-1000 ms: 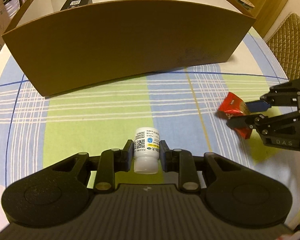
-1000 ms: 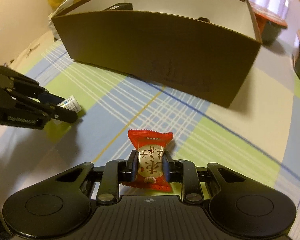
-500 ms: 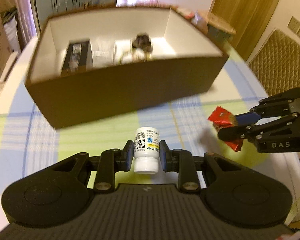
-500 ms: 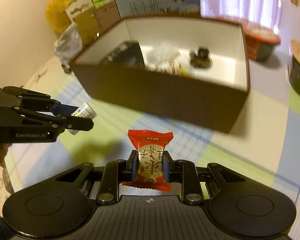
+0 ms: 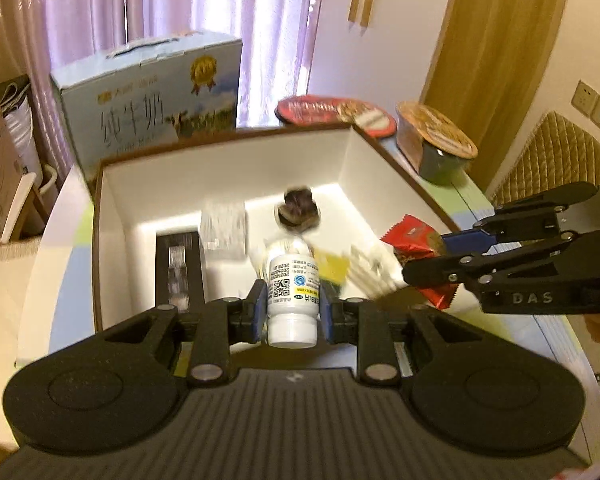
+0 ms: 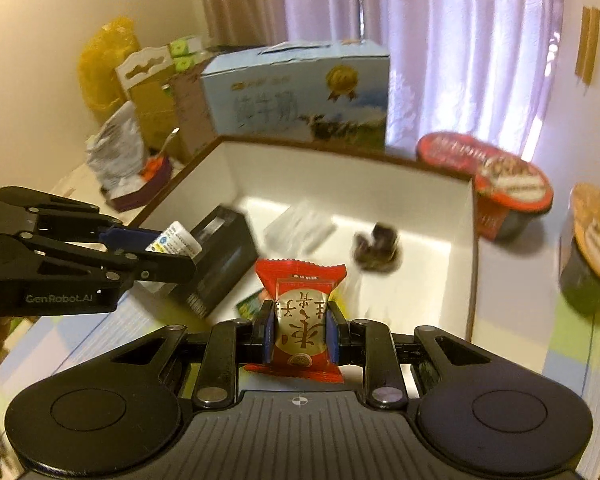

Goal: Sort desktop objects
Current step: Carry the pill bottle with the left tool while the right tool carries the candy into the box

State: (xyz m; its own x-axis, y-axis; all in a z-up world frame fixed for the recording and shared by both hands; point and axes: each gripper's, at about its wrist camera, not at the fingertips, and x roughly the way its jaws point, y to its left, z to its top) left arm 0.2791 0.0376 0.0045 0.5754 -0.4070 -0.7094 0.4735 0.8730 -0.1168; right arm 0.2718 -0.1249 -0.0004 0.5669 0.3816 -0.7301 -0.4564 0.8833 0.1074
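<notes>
My left gripper (image 5: pixel 293 312) is shut on a small white pill bottle (image 5: pixel 293 292) with a printed label, held above the near wall of the brown cardboard box (image 5: pixel 116 200). My right gripper (image 6: pixel 299 330) is shut on a red candy packet (image 6: pixel 300 304), also over the box's (image 6: pixel 470 240) near edge. Each gripper shows in the other's view: the right gripper (image 5: pixel 424 256) with the candy packet (image 5: pixel 414 240) on the right, the left gripper (image 6: pixel 172 248) with the bottle (image 6: pixel 176 242) on the left. Inside the box lie a black case (image 5: pixel 179 268), a clear packet (image 5: pixel 223 230) and a dark round item (image 5: pixel 298 208).
A blue milk carton case (image 5: pixel 152 104) stands behind the box. Two instant noodle bowls (image 6: pixel 500 184) (image 6: pixel 592 248) sit to its right on the checked tablecloth (image 6: pixel 556 340). Bags and boxes (image 6: pixel 140 120) crowd the far left. A quilted chair back (image 5: pixel 556 160) stands at the right.
Both grippers have risen and moved toward the box with their items; the views now look down into its white interior instead of at its brown front wall.
</notes>
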